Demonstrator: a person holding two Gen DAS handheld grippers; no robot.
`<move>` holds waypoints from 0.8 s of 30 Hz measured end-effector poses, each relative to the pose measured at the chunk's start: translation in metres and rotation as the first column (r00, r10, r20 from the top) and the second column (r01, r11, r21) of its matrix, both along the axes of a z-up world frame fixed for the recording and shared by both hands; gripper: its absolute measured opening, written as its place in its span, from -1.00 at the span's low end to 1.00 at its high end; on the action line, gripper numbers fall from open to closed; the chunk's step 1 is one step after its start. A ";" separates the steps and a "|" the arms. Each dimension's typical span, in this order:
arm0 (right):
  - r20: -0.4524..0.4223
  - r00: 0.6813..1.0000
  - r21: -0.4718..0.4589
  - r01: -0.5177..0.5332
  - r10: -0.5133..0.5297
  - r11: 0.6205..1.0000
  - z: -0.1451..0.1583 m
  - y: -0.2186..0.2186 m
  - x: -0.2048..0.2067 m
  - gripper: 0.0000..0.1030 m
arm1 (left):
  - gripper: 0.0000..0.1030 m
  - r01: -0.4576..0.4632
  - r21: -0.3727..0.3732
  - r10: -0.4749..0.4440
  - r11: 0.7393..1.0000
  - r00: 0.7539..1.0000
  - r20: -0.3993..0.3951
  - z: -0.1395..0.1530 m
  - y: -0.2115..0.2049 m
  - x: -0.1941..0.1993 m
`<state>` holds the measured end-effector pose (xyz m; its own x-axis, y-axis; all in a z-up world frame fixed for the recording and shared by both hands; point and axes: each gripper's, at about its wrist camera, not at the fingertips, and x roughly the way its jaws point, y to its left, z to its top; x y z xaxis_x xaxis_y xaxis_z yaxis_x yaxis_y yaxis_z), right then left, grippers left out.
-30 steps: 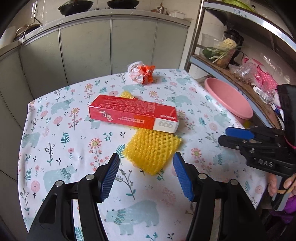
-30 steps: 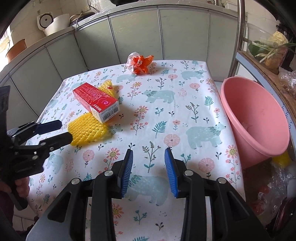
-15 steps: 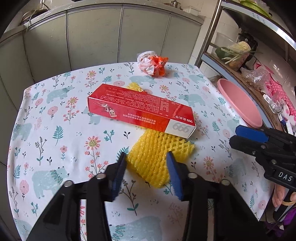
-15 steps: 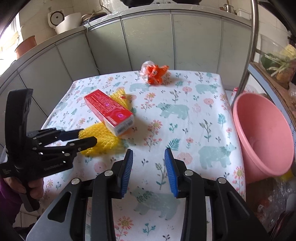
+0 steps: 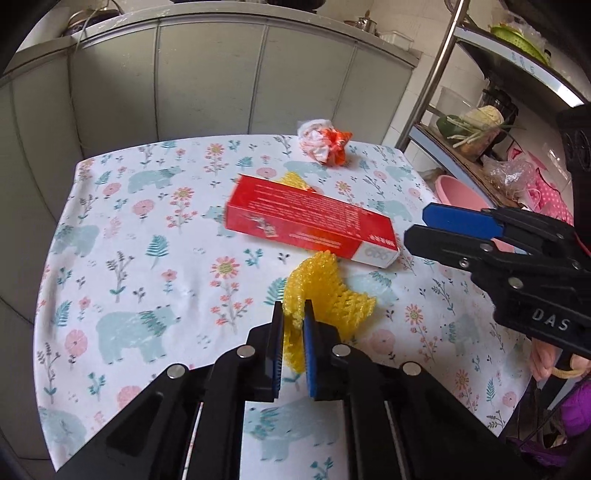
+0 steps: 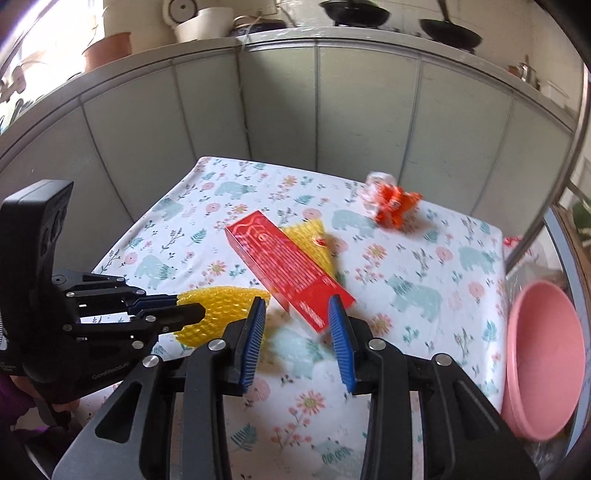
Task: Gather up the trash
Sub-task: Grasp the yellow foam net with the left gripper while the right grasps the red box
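The left hand-held gripper (image 5: 293,319) has just clenched on the yellow foam net (image 5: 325,291) — first trash secured; the right hand-held gripper (image 6: 297,314) hangs released at three o'clock.

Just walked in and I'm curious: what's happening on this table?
A person is clearing trash with two handheld grippers. The left gripper has just closed its jaws on the yellow foam net. The right gripper hangs open by the red box. A crumpled orange wrapper lies at the far edge.

Floral tablecloth (image 5: 122,280), grey cabinets (image 6: 332,110), metal shelf w/ veg (image 5: 476,129), pans (image 6: 354,14) on counter
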<state>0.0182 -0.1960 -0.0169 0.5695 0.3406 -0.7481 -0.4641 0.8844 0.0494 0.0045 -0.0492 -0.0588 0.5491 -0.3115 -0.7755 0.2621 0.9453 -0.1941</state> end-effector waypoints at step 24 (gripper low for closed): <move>-0.071 0.984 -0.285 -0.176 0.162 0.942 -0.033 0.066 0.056 -0.03 | -0.83 -0.089 -0.010 0.089 0.996 0.995 -0.038 0.017 0.045 0.010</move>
<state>0.0747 -0.1298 -0.0499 0.4850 0.1936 -0.8528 -0.6110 0.7727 -0.1721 0.0144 -0.0041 -0.0419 0.5460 -0.2722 -0.7923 0.1696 0.9621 -0.2136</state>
